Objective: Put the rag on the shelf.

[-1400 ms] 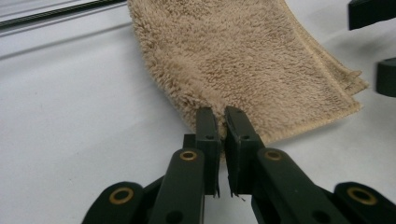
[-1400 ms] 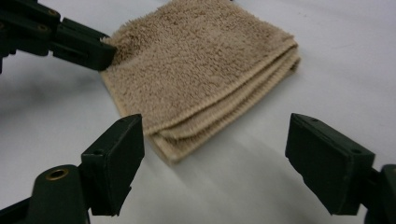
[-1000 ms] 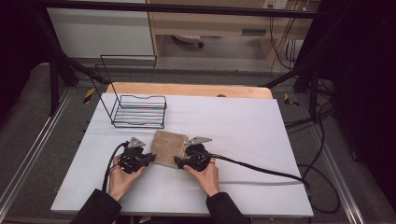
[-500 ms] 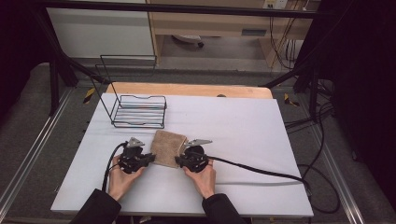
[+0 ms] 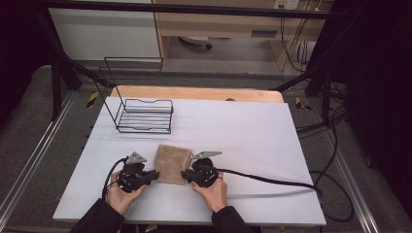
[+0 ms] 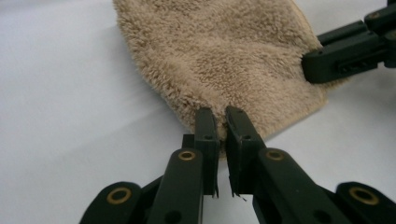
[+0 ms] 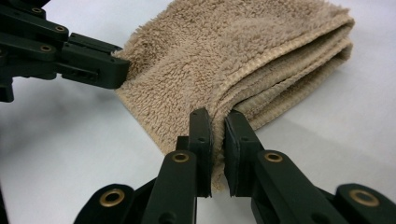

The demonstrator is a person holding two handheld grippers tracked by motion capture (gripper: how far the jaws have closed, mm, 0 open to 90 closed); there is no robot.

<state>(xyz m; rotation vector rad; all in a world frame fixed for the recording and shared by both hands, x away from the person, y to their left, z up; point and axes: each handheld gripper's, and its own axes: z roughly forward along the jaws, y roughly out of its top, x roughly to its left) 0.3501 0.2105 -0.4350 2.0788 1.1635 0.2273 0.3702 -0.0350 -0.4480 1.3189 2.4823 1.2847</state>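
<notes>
Beige folded towel [image 5: 172, 163] pinched at both near corners, my left claw [image 5: 154, 175] at 8 o'clock, right claw [image 5: 184, 175] at 4. Both clamped on terry, likely so it lifts evenly off the surface [image 5: 272, 141].

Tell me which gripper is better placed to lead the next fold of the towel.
Right, marginally. Both grippers are shut on the folded towel: the left gripper on a near corner, the right gripper on the corner where the stacked layer edges show, so it probably controls every layer.
</notes>
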